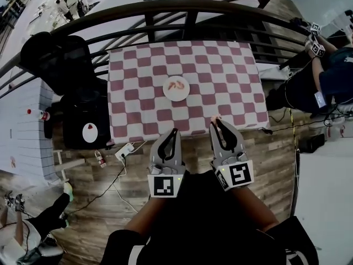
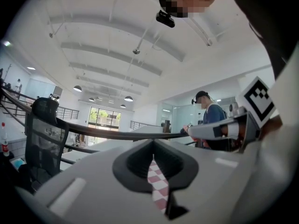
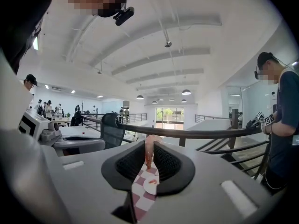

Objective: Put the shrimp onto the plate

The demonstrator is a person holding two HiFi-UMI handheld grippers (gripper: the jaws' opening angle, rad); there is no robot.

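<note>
Wood-plank flooring and a dark curved metal railing (image 1: 165, 9) frame a table draped in a red-and-white chequered cloth (image 1: 226, 73). At its middle sits a small round white plate (image 1: 175, 96), with two pale orange-pink shrimp already lying on it (image 1: 176, 84).

Both grippers hover at the table's near edge, just short of the cloth. The right gripper (image 1: 215, 121) has its fingers pinched on a pink, curled shrimp (image 3: 148, 152). It stands roughly upright between the ribbed black pads, its long axis running up and down, and its pale rounded end pokes above the fingertips. It looks soft, glossy and slightly translucent, redder toward the lower end.

From these fingers the plate lies ahead and somewhat to the left, well apart across several squares of cloth. In the right gripper view it shows in the gap straight under the held shrimp, so the aim already seems good. What is left, I judge, is a forward reach and a release over the bare part of the plate.

The left gripper (image 1: 175, 131) is about as near the plate, but its fingers are drawn together on nothing
</note>
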